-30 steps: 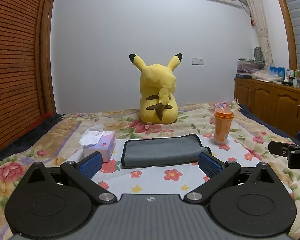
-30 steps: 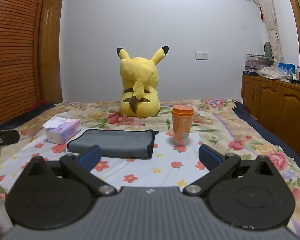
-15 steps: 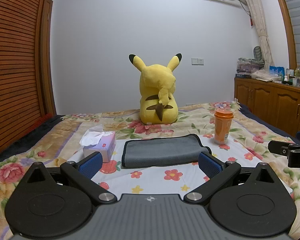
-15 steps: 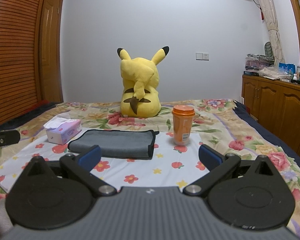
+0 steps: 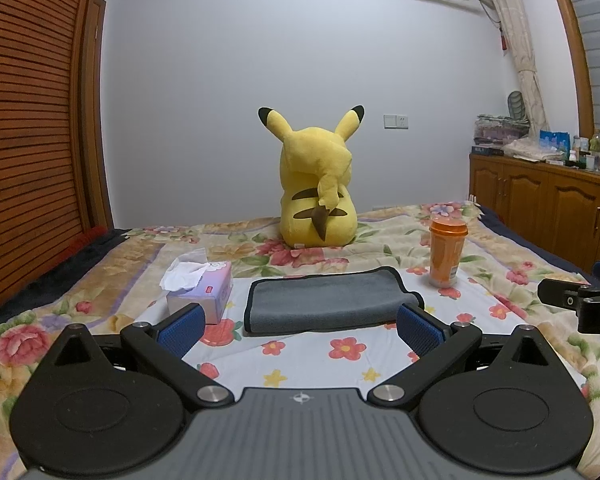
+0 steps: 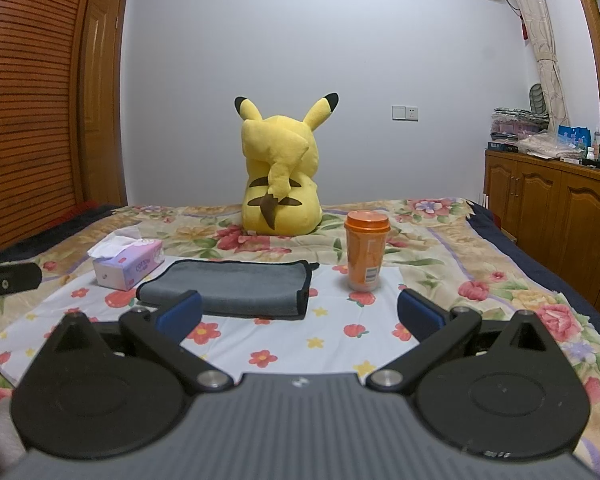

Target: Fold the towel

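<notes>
A grey towel (image 5: pixel 328 300) with a dark edge lies folded in a flat rectangle on a white flowered cloth (image 5: pixel 312 356) on the bed. It also shows in the right wrist view (image 6: pixel 236 286). My left gripper (image 5: pixel 298 328) is open and empty, just in front of the towel's near edge. My right gripper (image 6: pixel 298 314) is open and empty, in front of the towel's right end. Each gripper shows at the edge of the other's view, the right gripper (image 5: pixel 580 304) and the left gripper (image 6: pixel 4 284).
A tissue box (image 5: pixel 202 290) stands left of the towel, also in the right wrist view (image 6: pixel 130 266). An orange lidded cup (image 5: pixel 446 252) stands to the right (image 6: pixel 366 254). A yellow plush toy (image 5: pixel 318 196) sits behind. Wooden cabinets (image 5: pixel 548 216) line the right wall.
</notes>
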The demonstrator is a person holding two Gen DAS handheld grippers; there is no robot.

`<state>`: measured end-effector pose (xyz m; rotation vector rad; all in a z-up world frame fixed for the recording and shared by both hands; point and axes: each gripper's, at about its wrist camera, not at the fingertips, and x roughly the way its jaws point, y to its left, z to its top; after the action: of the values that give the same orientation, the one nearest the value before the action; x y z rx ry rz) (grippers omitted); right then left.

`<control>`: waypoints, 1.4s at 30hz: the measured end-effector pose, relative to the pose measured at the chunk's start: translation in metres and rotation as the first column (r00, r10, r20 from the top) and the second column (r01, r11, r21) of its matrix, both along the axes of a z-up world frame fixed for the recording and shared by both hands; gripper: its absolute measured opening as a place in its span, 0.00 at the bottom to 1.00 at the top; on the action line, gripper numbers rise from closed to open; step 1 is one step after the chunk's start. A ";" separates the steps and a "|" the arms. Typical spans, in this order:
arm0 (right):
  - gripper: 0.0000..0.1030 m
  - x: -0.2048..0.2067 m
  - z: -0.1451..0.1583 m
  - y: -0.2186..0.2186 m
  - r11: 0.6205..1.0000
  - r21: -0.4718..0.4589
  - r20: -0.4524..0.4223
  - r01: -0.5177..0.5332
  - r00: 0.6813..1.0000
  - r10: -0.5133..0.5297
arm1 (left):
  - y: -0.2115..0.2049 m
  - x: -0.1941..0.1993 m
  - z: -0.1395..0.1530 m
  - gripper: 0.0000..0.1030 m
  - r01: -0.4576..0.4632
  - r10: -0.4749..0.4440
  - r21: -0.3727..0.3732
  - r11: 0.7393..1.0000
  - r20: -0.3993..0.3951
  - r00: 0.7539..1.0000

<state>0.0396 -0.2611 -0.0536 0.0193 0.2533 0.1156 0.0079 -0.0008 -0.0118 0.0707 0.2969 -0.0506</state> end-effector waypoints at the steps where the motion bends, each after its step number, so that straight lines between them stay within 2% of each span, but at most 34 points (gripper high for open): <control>1: 1.00 0.000 0.000 0.000 1.000 0.000 0.000 0.001 1.000 -0.001 | 0.000 0.000 0.000 1.00 -0.001 0.001 0.000 1.000 0.000 1.000; 42: 1.00 0.000 0.000 0.003 1.000 -0.002 -0.003 0.000 1.000 0.000 | 0.001 0.000 -0.001 1.00 0.000 0.000 0.006 1.000 -0.001 1.000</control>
<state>0.0396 -0.2584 -0.0531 0.0177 0.2561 0.1155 0.0077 -0.0002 -0.0126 0.0764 0.2979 -0.0501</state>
